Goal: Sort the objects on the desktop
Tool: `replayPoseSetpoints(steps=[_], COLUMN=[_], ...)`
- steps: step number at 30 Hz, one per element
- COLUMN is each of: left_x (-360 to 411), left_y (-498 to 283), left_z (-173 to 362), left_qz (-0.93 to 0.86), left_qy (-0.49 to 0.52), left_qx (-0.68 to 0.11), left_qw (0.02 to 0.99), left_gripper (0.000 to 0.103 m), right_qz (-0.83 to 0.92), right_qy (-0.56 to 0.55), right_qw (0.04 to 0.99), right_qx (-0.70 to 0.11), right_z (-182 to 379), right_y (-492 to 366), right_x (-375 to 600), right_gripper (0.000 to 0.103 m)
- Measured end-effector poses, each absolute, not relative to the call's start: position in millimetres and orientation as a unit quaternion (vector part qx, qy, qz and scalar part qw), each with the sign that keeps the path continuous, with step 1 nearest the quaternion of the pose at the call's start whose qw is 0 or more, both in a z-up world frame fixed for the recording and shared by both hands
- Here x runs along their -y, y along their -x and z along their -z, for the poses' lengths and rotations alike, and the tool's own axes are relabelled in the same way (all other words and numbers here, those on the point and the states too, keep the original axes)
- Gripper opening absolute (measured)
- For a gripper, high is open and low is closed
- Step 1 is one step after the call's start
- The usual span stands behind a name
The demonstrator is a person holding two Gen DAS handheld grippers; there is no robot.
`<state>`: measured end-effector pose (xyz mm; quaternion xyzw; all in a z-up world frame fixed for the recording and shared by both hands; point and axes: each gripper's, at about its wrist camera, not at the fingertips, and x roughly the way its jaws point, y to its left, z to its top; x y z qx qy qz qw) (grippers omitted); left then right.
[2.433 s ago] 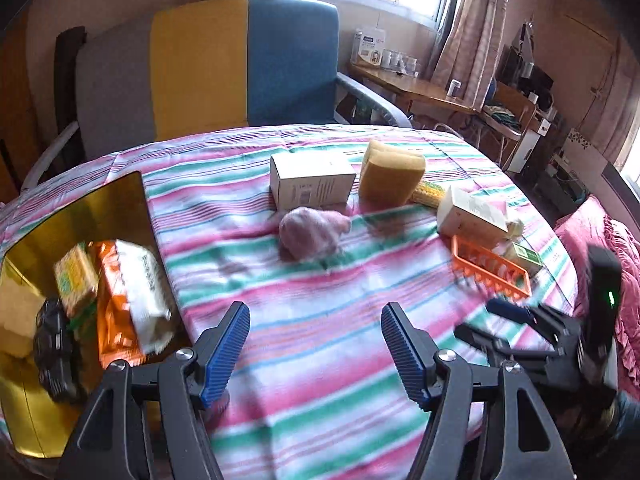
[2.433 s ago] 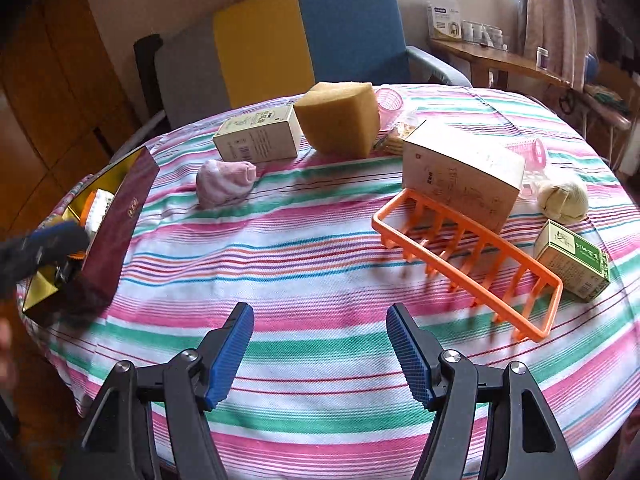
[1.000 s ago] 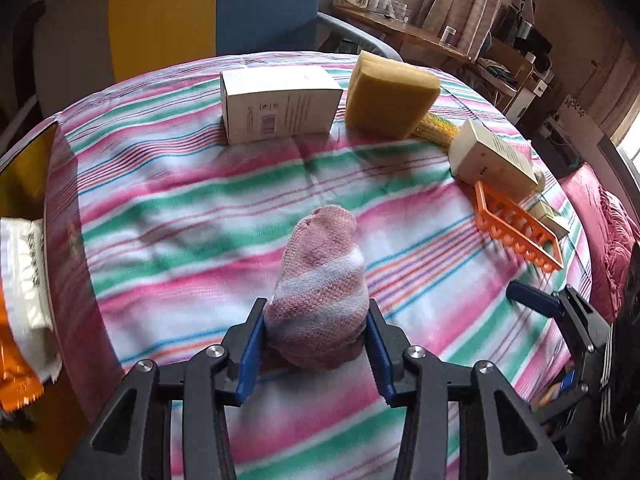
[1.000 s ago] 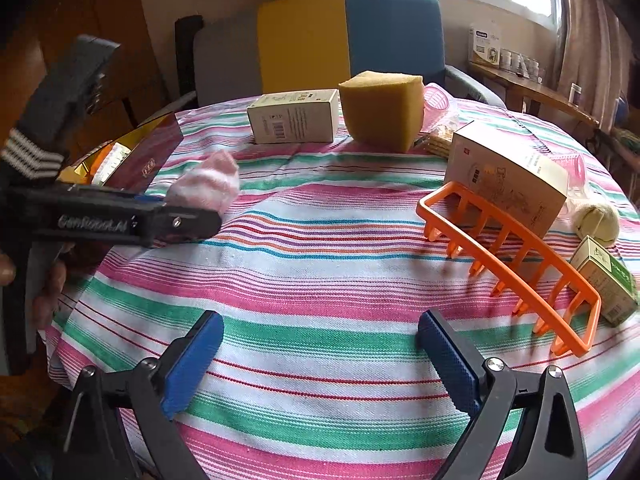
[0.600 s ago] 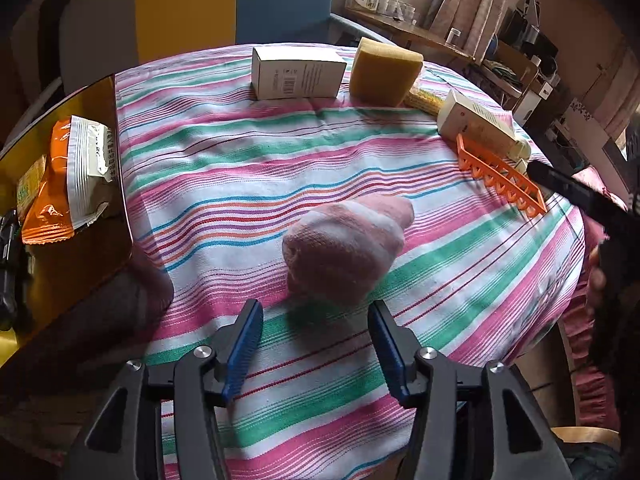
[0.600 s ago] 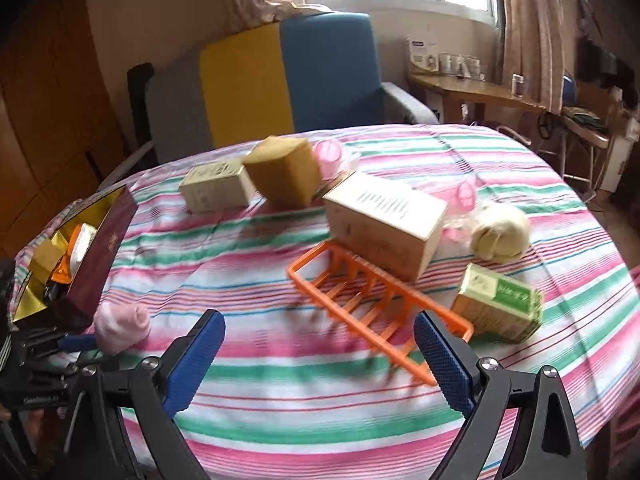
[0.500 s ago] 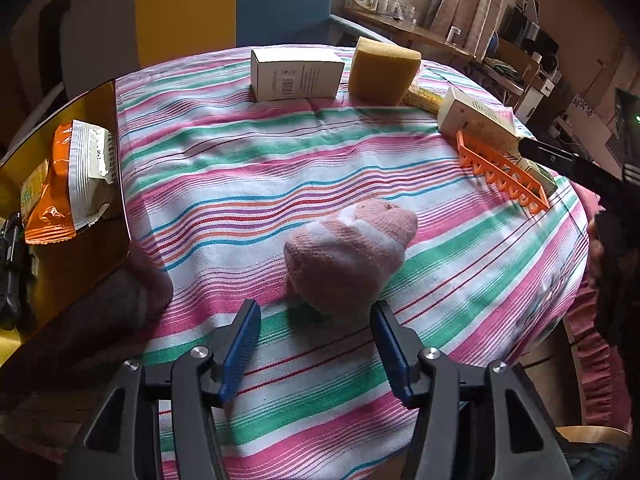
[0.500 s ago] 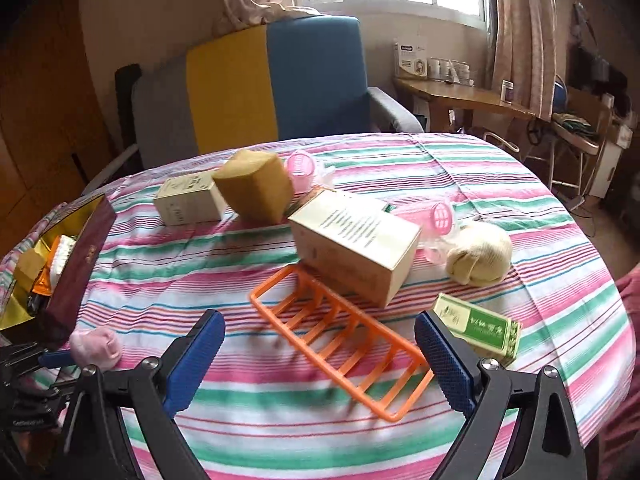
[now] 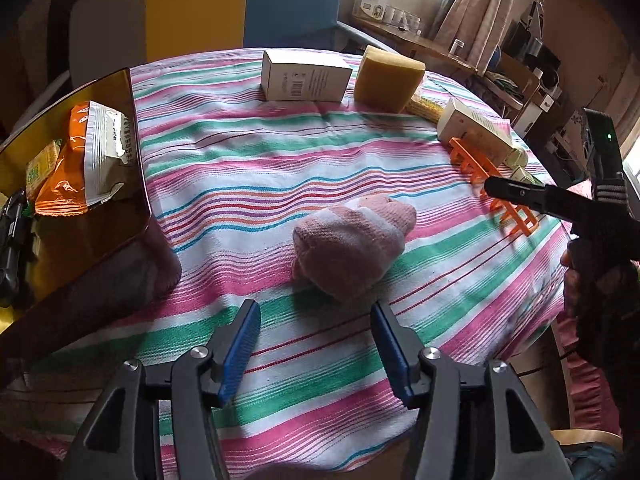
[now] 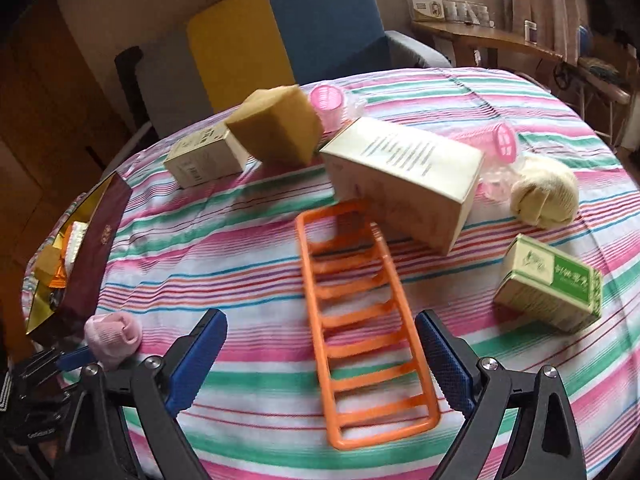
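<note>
A pink striped sock lies loose on the striped tablecloth, just beyond my left gripper, which is open with nothing between its blue pads. Left of the sock stands a gold-lined box holding an orange snack bag. My right gripper is open above an orange plastic rack; the rack's near end lies between the fingers, untouched by the pads. In the right wrist view the left gripper sits at the lower left, with the sock at its tip.
At the far side stand a white carton and a yellow sponge block. Around the rack are a cream box, a green box, a cream sock ball and two pink curlers. A blue-yellow armchair stands behind the table.
My left gripper, shut on the pink sock a second ago, has opened and left it on the cloth near the gold box. The right gripper has swung right and rolled over the orange rack.
</note>
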<state>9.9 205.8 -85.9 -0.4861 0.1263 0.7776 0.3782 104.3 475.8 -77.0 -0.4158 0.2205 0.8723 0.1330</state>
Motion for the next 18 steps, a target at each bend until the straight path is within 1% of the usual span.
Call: replayPoseSetpoints(steps=[3, 6, 9, 12, 18], left_x=[-203, -201, -201, -198, -193], left_y=[-12, -14, -17, -15, -12], left_z=[86, 87, 88, 89, 91], left_qz=[-0.778, -0.778, -0.779, -0.777, -0.773], left_qy=[0.485, 0.482, 0.476, 0.477, 0.478], left_qx=[-0.123, -0.126, -0.130, -0.113, -0.089], left_qw=[0.379, 0.383, 0.388, 0.395, 0.407], left_gripper=[0.058, 0.059, 0.060, 0.067, 0.067], right_qz=[-0.871, -0.873, -0.876, -0.875, -0.856], right_qy=[0.417, 0.411, 0.408, 0.409, 0.420], right_qw=[0.110, 0.106, 0.136, 0.159, 0.202], right_qx=[-0.235, -0.240, -0.217, -0.207, -0.222], right_z=[82, 80, 73, 67, 68], right_y=[-109, -118, -128, -130, -113], right_x=[-454, -441, -435, -441, -456], right_gripper=[0.095, 0.094, 0.094, 0.094, 0.094])
